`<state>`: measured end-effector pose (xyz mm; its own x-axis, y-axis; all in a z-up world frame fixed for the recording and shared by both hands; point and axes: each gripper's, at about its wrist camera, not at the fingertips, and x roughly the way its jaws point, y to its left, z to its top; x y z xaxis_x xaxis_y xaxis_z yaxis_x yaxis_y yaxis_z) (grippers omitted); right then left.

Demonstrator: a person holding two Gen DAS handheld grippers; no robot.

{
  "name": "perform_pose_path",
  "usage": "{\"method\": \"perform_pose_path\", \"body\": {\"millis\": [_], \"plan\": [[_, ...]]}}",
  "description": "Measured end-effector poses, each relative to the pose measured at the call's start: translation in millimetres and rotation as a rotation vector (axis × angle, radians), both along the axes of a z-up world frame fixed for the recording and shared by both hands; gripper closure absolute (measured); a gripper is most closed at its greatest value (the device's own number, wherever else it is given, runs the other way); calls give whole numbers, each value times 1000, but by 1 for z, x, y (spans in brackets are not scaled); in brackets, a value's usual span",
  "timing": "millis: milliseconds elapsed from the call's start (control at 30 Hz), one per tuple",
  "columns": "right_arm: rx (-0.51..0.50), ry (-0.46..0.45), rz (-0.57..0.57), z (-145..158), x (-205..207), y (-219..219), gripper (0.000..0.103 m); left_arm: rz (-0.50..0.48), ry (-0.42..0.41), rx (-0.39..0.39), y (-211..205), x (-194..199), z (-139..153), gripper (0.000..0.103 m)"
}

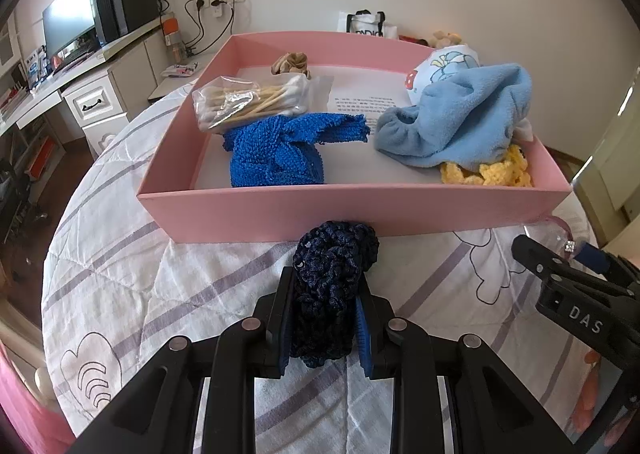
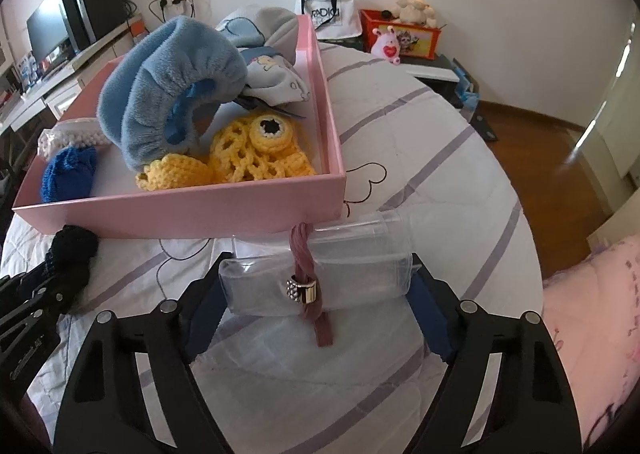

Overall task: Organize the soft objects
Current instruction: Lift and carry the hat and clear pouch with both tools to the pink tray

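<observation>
A: What's looking risky here?

B: The left claw (image 1: 324, 318) is squeezing the navy knit (image 1: 334, 286) tight, but the knit is bulging past the tips and nearly touching the pink box (image 1: 360, 209) wall. Pushing forward low, I think it's snagging on that rim.

A: And the right?

B: The right claw (image 2: 316, 294) is spread wide, clamping a clear bag (image 2: 320, 274) with a pink cord (image 2: 308, 282) hanging loose. That slick plastic is probably slipping, or the cord is catching the box corner.

A: Poses?

B: Both are hovering low over the bed (image 2: 420, 125), level, pointing at the box's near wall, side by side.
</observation>
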<state>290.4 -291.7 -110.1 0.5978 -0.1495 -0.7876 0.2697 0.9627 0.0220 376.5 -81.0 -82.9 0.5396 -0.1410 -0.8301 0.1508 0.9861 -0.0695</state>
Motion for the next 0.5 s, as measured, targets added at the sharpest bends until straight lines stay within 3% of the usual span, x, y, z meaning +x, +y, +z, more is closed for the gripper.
{"method": "perform_pose_path", "body": {"millis": [500], "plan": [[-11, -77, 37, 29, -34, 15, 24, 9, -55, -1, 2, -25, 21, 80]]}}
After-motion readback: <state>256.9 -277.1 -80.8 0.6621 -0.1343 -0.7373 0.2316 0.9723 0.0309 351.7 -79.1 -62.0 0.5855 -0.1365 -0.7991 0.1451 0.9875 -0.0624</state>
